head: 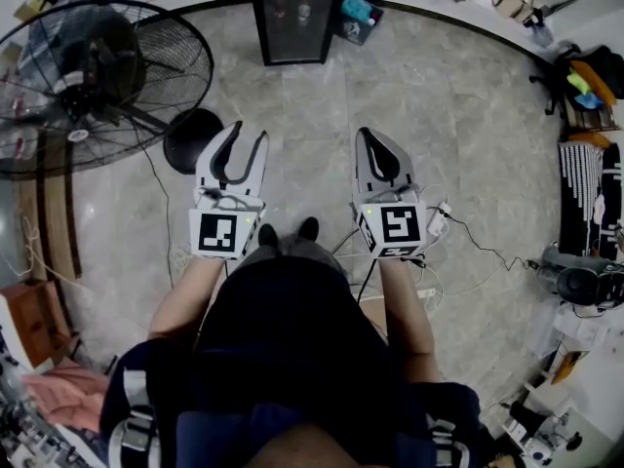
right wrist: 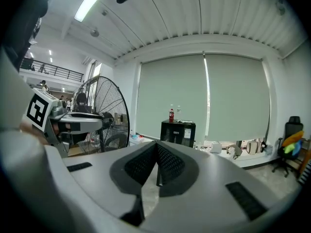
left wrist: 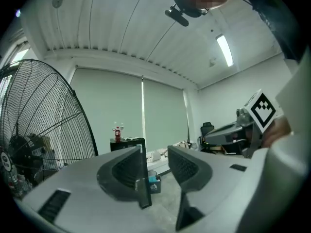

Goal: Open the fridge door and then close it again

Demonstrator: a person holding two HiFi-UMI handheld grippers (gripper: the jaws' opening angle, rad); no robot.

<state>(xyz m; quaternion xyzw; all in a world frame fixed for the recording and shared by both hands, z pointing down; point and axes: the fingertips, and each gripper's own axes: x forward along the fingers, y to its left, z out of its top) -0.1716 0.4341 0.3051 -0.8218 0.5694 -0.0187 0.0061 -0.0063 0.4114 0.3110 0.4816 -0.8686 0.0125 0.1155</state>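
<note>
Fridge [head: 297, 18]: small black unit on the floor against the far wall, dead ahead, well apart from both hands. Door looks shut, so the task is not started from what I can see.

Left gripper [head: 246, 135]: fingers partly spread, nothing between them, only far floor showing through the gap. Right gripper [head: 369, 136]: fingers pressed together, empty. Both are held out level in front of me, side by side, aimed at the fridge. My guess is the left one is readied for the door and the right is just parked.

Room: bare floor [head: 458, 115] between me and the fridge, a straight walk-in. Big fan [head: 88, 76] stands on the left, near the fridge's left side. Small bin [head: 359, 13] sits just beside its right side. Loose cable [head: 478, 242] runs across the floor on my right; keep feet off it.

Can't make out the handle or hinge side from here, so the door may swing toward either the fan or the bin.
</note>
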